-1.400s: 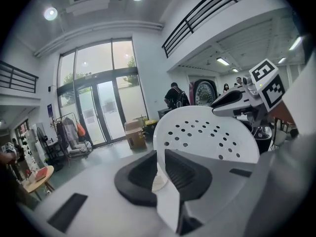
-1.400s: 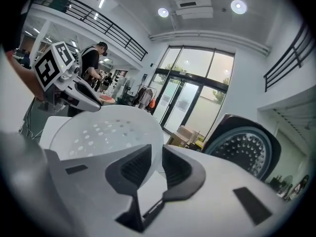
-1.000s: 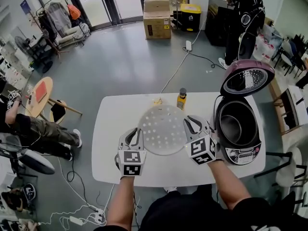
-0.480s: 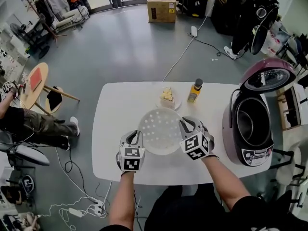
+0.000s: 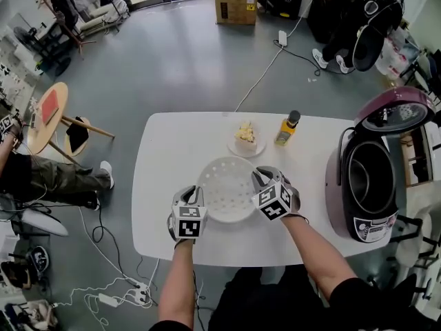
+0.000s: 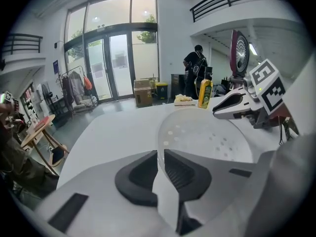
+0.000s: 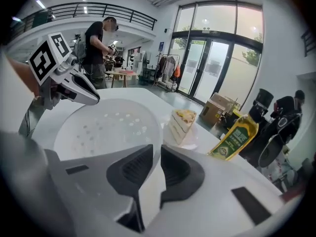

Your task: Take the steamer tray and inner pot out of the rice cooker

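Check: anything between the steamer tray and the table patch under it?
Nothing visible. The left tongs and right tongs are each shut on the steamer tray at its rim, over bare table. The cake and bottle sit past its far edge, clear of it.

White table (image 5: 165, 158), plate of cake (image 5: 246, 139), yellow oil bottle (image 5: 287, 130), open rice cooker (image 5: 373, 227) at right end

The white, round, hole-dotted tray (image 5: 227, 197) is level, left of the cooker (image 5: 353, 221) and well apart from it. Its opposite rims are pinched by the left tongs (image 5: 198, 200) and right tongs (image 5: 260, 185). The maroon cooker stands with its lid (image 5: 395, 109) raised; the dark pot (image 5: 370, 179) sits inside.
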`<control>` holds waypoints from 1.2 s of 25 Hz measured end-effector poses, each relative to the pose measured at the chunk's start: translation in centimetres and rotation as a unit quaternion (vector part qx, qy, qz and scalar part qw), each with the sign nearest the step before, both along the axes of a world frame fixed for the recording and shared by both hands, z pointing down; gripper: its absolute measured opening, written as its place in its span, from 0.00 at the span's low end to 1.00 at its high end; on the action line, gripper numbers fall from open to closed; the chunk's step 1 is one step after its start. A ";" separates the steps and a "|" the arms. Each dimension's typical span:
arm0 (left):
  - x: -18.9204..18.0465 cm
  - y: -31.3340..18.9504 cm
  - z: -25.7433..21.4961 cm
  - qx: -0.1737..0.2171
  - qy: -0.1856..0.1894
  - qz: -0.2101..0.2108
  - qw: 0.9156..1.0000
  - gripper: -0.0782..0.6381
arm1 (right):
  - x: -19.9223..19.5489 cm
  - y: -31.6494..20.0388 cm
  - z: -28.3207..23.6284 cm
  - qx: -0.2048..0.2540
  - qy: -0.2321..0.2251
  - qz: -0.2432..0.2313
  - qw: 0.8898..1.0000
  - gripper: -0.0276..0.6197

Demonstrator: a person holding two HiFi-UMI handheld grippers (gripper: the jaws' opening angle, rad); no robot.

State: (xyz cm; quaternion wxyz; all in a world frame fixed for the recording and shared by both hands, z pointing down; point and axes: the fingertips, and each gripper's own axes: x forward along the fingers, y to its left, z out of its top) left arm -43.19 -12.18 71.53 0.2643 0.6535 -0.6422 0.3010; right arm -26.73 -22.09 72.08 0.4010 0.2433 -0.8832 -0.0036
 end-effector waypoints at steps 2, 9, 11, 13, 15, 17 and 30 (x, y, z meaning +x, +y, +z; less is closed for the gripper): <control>-0.1 -0.3 0.4 0.003 0.001 -0.005 1.000 0.17 | -0.1 -0.2 0.7 -0.005 0.003 -0.001 1.000 0.12; -0.9 -0.2 -1.0 0.039 -0.019 -0.050 0.998 0.36 | 0.2 -0.3 -1.7 0.020 -0.043 0.010 0.999 0.28; -0.8 0.1 -3.3 0.064 -0.024 -0.062 0.996 0.44 | 0.7 0.0 -5.2 0.043 -0.074 0.010 0.996 0.30; -0.3 0.4 -6.3 0.093 -0.025 -0.070 0.993 0.54 | 1.4 0.6 -9.5 0.067 -0.112 0.008 0.991 0.34; 0.8 0.7 -9.4 0.123 -0.019 -0.073 0.989 0.61 | 2.5 1.3 -13.9 0.088 -0.154 0.004 0.984 0.39; 2.6 0.7 -12.6 0.156 -0.006 -0.071 0.985 0.66 | 3.7 2.2 -17.9 0.107 -0.187 -0.003 0.976 0.43; 20.1 -1.7 -25.2 0.252 0.040 0.046 0.966 0.76 | 16.8 4.5 -31.1 0.184 -0.253 0.011 0.950 0.61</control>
